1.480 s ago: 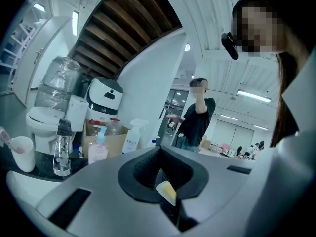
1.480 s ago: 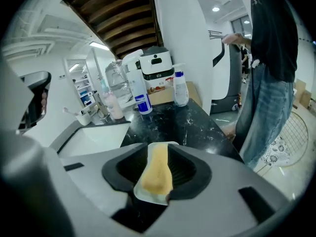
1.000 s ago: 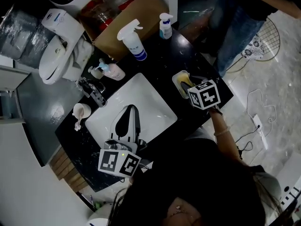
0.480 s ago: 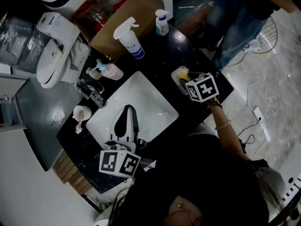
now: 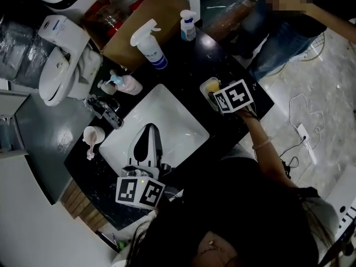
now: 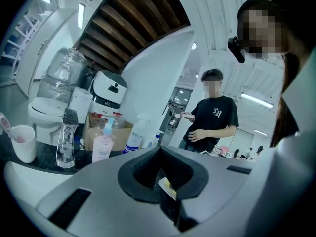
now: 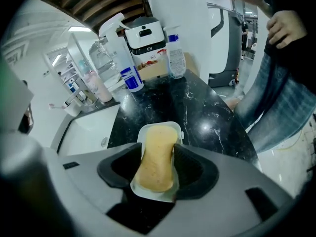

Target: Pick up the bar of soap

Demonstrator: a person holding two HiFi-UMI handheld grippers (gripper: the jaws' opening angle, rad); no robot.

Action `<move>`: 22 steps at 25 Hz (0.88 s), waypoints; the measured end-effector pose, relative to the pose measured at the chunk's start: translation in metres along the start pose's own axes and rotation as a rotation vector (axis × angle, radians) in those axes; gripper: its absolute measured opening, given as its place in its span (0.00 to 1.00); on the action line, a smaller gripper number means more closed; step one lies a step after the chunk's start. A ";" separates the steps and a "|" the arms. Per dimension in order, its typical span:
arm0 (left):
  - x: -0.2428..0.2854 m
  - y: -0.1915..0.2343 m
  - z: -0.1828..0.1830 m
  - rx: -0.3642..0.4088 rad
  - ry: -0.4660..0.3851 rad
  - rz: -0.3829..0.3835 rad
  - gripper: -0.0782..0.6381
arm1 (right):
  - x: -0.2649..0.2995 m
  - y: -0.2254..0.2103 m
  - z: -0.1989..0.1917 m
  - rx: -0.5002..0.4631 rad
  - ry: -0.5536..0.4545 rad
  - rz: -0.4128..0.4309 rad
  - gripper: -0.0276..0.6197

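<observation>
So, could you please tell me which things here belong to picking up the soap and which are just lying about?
Job: bar of soap; its soap dish; right tongs, just been opening, soap between them.
Lying about: spray bottle; pink pump bottle; cup; faucet; cardboard box; left tongs over the sink.

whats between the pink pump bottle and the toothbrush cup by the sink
The faucet stands between the pink pump bottle and the toothbrush cup; the head view shows it plainly.
</observation>
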State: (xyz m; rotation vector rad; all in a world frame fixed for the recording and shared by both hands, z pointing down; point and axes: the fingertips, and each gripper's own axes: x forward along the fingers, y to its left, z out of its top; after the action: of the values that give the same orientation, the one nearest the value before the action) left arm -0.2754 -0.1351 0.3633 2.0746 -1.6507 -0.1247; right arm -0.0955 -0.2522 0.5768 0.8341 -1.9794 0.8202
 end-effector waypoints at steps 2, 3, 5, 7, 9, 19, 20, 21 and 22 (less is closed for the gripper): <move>0.000 0.001 0.000 -0.003 0.003 0.000 0.12 | 0.003 0.002 -0.001 0.000 0.024 0.003 0.33; 0.000 0.002 -0.001 -0.006 0.003 0.002 0.12 | 0.005 0.004 -0.002 -0.003 0.036 0.002 0.33; 0.000 0.004 -0.001 -0.012 0.003 0.005 0.12 | 0.008 0.005 -0.004 -0.018 0.057 -0.013 0.33; 0.000 0.006 -0.001 -0.017 0.002 0.007 0.12 | 0.009 0.005 -0.004 -0.034 0.073 -0.032 0.34; 0.001 0.008 -0.001 -0.020 0.001 0.006 0.12 | 0.011 0.006 -0.005 -0.039 0.086 -0.046 0.34; 0.006 0.006 -0.007 -0.033 0.012 -0.007 0.12 | 0.012 0.004 -0.006 -0.103 0.089 -0.122 0.36; 0.006 0.005 -0.007 -0.033 0.012 -0.009 0.12 | 0.012 0.004 -0.005 -0.110 0.080 -0.115 0.36; 0.006 0.003 -0.007 -0.032 0.013 -0.012 0.12 | 0.011 0.004 -0.005 -0.115 0.072 -0.107 0.36; 0.006 0.002 -0.007 -0.030 0.013 -0.013 0.12 | 0.011 0.004 -0.006 -0.120 0.065 -0.100 0.36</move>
State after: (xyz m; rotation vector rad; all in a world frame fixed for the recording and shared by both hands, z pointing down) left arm -0.2731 -0.1384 0.3717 2.0601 -1.6175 -0.1389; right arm -0.1012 -0.2478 0.5876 0.8188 -1.8941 0.6562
